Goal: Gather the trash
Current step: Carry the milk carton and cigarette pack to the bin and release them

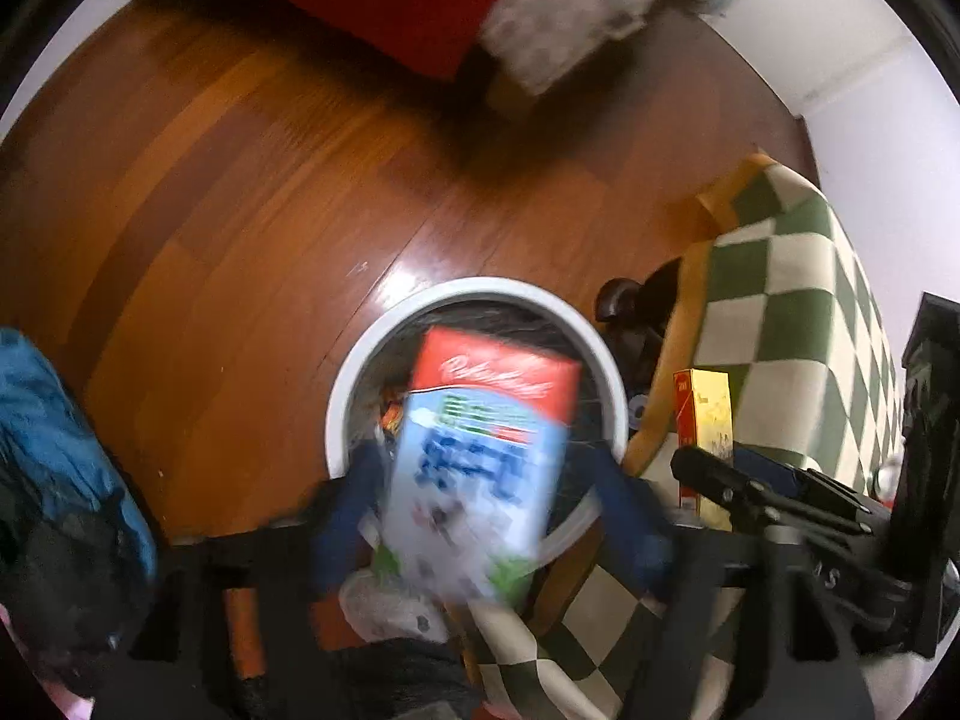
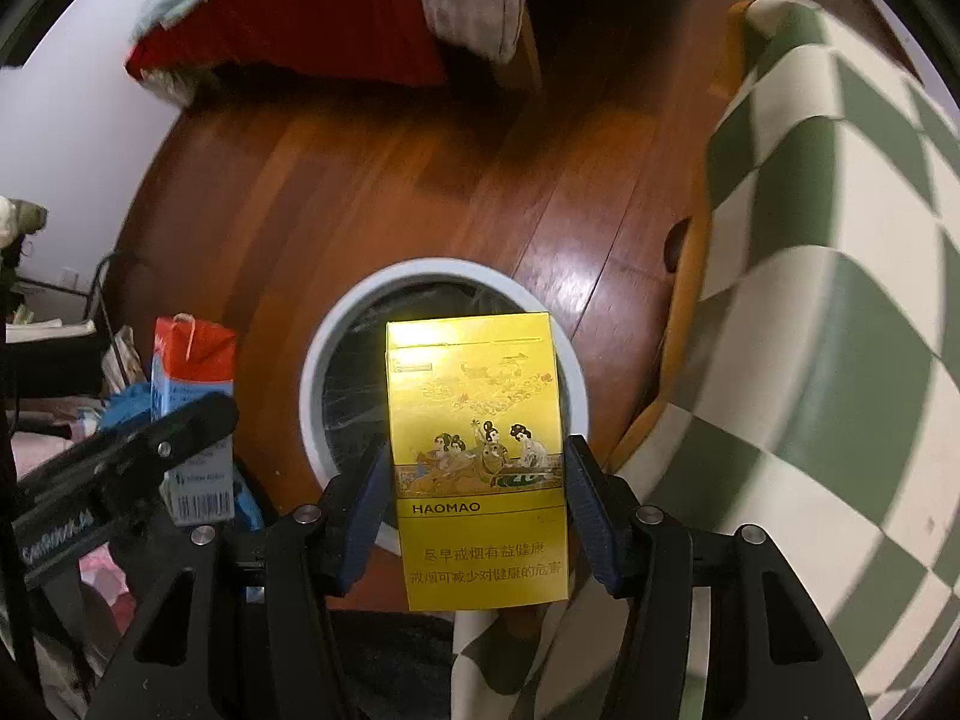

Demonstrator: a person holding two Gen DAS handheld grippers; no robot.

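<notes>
Above the white-rimmed bin [image 2: 441, 276] on the wooden floor [image 1: 240, 210], both grippers point steeply down. On the left side, the left gripper [image 1: 492, 516] has its jaws spread wide, clear of the red-and-blue carton [image 1: 480, 456], which shows blurred between them over the bin's mouth. Further right, the right gripper [image 2: 474, 510] pinches the yellow cigarette pack [image 2: 480, 462] by its sides, above the bin's near rim, beside a green-checkered cloth [image 2: 810, 300].

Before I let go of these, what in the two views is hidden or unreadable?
- Carton, left wrist view: motion blur makes its print unreadable.
- Bin, right wrist view: the yellow pack covers much of its inside.
- Bin contents, left wrist view: the carton hides them.
- Right gripper: pad contact unclear.
</notes>
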